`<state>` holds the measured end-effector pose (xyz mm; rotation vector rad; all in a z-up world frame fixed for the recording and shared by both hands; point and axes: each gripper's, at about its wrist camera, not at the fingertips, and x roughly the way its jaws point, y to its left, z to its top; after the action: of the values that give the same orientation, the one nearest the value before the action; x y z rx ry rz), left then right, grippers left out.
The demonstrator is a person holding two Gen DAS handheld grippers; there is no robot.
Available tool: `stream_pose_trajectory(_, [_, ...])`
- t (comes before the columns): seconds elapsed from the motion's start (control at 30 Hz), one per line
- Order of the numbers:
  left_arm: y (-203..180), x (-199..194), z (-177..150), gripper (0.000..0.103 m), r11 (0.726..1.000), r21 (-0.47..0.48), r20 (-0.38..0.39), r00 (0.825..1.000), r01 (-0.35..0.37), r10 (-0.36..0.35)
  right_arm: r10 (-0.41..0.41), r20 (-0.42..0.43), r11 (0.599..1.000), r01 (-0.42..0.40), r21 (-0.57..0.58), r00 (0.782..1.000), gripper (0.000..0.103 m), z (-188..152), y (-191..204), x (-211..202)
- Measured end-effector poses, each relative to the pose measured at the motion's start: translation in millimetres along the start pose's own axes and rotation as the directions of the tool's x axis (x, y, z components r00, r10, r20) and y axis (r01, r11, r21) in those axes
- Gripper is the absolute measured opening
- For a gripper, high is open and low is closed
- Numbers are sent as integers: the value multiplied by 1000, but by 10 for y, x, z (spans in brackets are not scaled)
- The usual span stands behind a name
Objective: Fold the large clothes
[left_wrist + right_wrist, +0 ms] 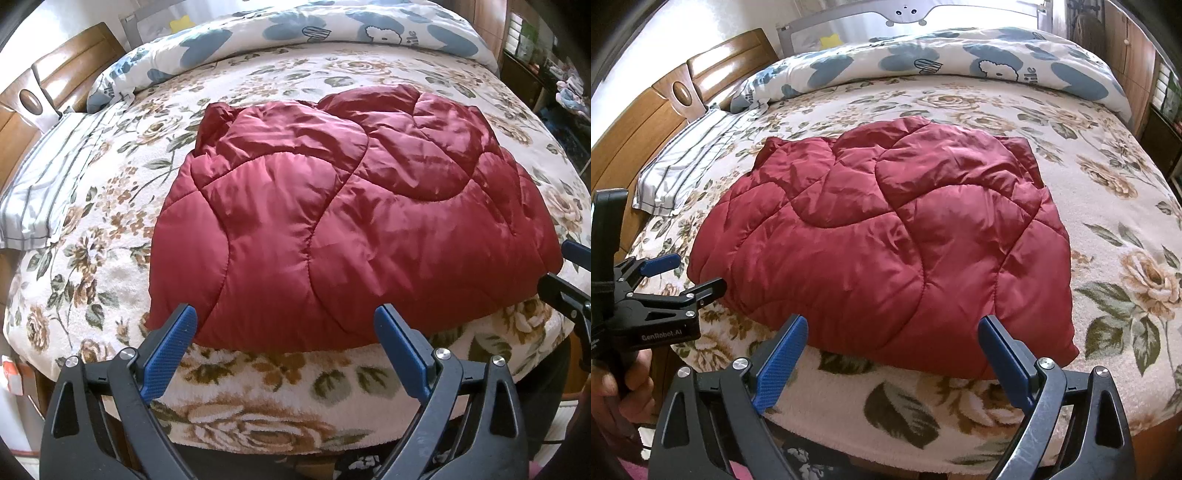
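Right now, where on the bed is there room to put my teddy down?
The floral blanket lies bare to the right of the red quilted jacket, and in a strip between the jacket and the blue-patterned duvet. The near edge is crowded by both open claws; the left side holds a striped pillow.

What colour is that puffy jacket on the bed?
Dark red, shiny and quilted jacket; the right wrist view shows it best.

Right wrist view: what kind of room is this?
Most likely a home bedroom: a bed under a floral fleece blanket, a wooden headboard, a rolled blue-and-white duvet, and a dark red quilted jacket lying folded.
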<state>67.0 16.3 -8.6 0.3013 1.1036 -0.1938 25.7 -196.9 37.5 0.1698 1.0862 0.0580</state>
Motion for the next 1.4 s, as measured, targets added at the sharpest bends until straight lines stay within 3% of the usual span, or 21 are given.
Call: stream_pose_trajectory(1.4, [-21, 62, 124, 98, 1000, 14, 23, 999, -27, 27, 4, 4, 1000, -4, -3, 1000, 94, 128, -16, 59])
